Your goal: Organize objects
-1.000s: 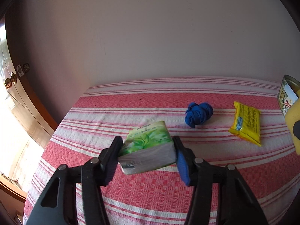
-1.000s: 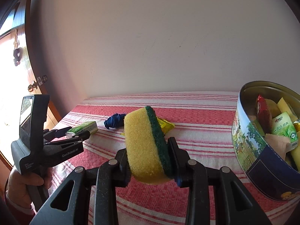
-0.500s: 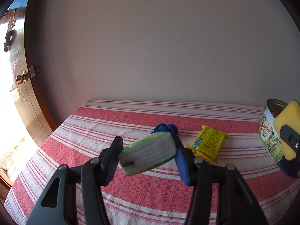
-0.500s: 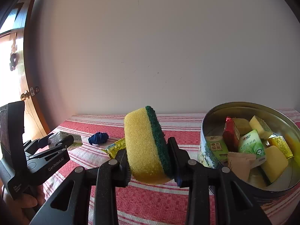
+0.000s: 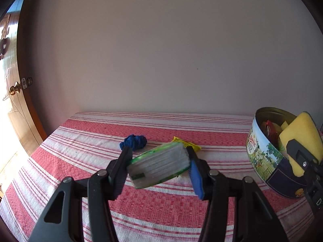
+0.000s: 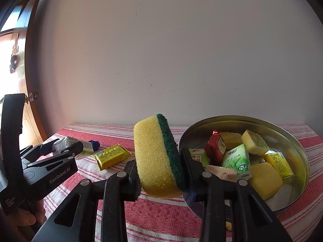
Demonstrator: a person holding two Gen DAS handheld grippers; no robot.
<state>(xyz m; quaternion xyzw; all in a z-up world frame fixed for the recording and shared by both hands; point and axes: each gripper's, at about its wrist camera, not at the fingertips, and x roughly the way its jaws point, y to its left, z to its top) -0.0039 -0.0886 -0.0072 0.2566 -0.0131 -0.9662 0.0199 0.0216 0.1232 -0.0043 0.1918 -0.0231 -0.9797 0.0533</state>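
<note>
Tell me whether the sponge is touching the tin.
Apart. The right wrist view shows the sponge clamped in the right gripper, raised beside the tin, not resting on it.

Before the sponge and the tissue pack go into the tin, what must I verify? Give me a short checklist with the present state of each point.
1. Right tool grips the sponge firmly: ok.
2. Left tool grips the tissue pack: ok, though the pack sits tilted.
3. Tin has no lid on: ok.
4. Free room inside the tin: ok, bare metal shows on its right.
5. Sponge already above the rim: cannot tell.
6. Blue cloth and yellow packet still on the table: not ok.
</note>
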